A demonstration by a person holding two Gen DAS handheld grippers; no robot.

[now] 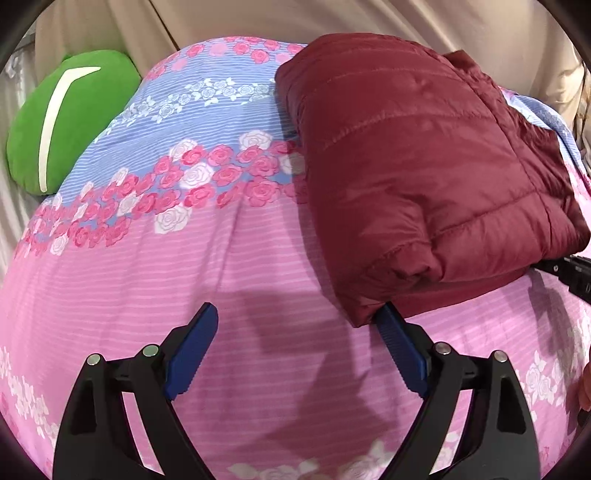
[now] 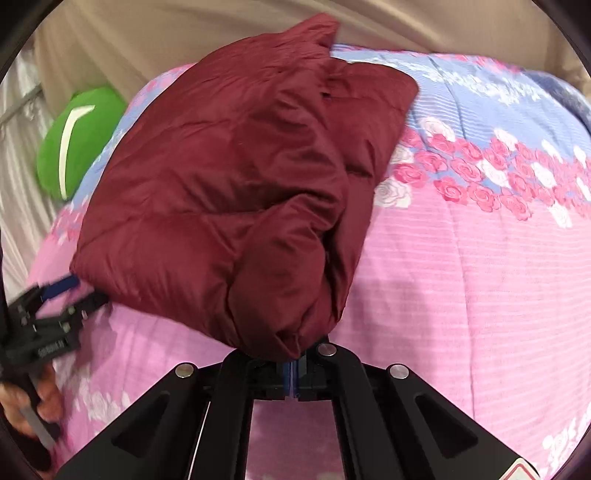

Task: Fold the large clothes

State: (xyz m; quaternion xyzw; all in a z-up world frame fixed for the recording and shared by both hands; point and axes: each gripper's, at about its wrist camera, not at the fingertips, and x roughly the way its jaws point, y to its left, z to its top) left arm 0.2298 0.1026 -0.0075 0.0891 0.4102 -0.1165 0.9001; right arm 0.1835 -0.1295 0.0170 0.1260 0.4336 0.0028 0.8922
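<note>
A dark red quilted puffer jacket [image 1: 417, 166] lies folded in a thick bundle on a pink and blue floral bedspread [image 1: 184, 266]. My left gripper [image 1: 295, 347] is open just in front of the jacket's near left corner; its right fingertip touches the jacket's edge. In the right wrist view the jacket [image 2: 236, 177] fills the middle. My right gripper [image 2: 293, 365] is shut on the jacket's near corner, which bunches over the fingers. The left gripper also shows in the right wrist view [image 2: 55, 306], at the jacket's left corner.
A green cushion [image 1: 70, 122] with a white stripe lies at the bed's far left, also seen in the right wrist view [image 2: 77, 140]. Beige curtain fabric [image 1: 295, 18] hangs behind the bed. The bedspread [image 2: 461, 277] stretches to the right of the jacket.
</note>
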